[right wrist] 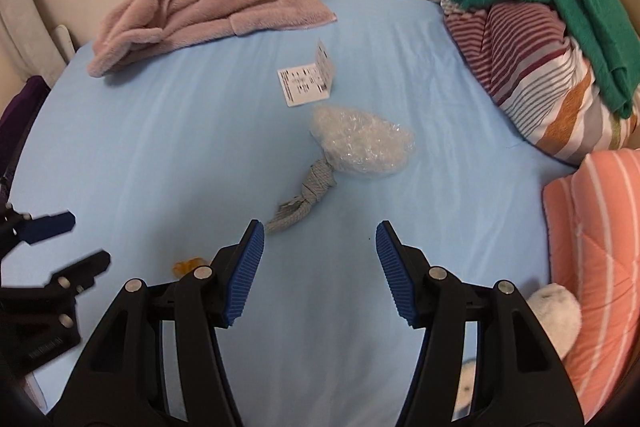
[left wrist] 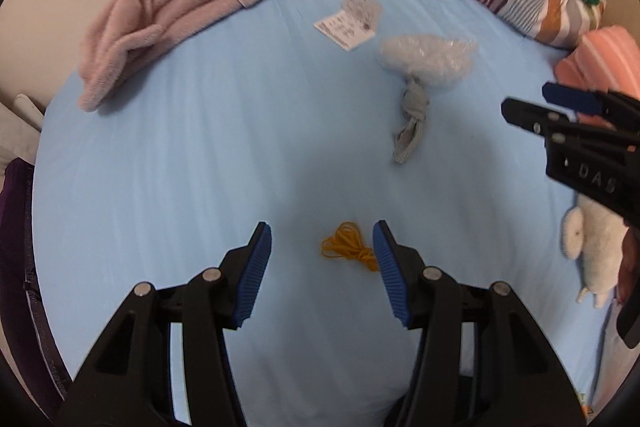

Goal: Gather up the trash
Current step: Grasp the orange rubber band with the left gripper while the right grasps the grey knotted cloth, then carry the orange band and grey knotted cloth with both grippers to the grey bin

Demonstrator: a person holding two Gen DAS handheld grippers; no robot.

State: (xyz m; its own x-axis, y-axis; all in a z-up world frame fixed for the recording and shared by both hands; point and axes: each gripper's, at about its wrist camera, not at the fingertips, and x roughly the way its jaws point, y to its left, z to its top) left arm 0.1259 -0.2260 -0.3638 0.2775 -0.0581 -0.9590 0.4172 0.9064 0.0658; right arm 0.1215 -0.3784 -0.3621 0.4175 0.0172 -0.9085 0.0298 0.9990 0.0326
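Right now the left gripper (left wrist: 322, 259) hangs half-open and empty over the yellow string (left wrist: 349, 246) on the bed (left wrist: 160, 167); the right gripper (right wrist: 320, 259) is likewise empty. Beyond the string lie a plastic wad (left wrist: 428, 61), a knotted rag (left wrist: 412, 119) and a leaflet (left wrist: 348, 19). All look light and limp; I'd pinch the string at its tangle.

On the blue bed sheet (right wrist: 160, 147) lie four pieces of trash: one folded paper leaflet (right wrist: 306, 81), one crumpled ball of clear plastic wrap (right wrist: 362, 143), one knotted grey rope (right wrist: 304, 199) and one tangle of yellow string (left wrist: 350, 247). There is one pink fleece garment (right wrist: 212, 11), one green towel (right wrist: 560, 3), one striped duvet (right wrist: 532, 75), one coral striped pillow (right wrist: 596, 247) and one white soft toy (left wrist: 596, 247).
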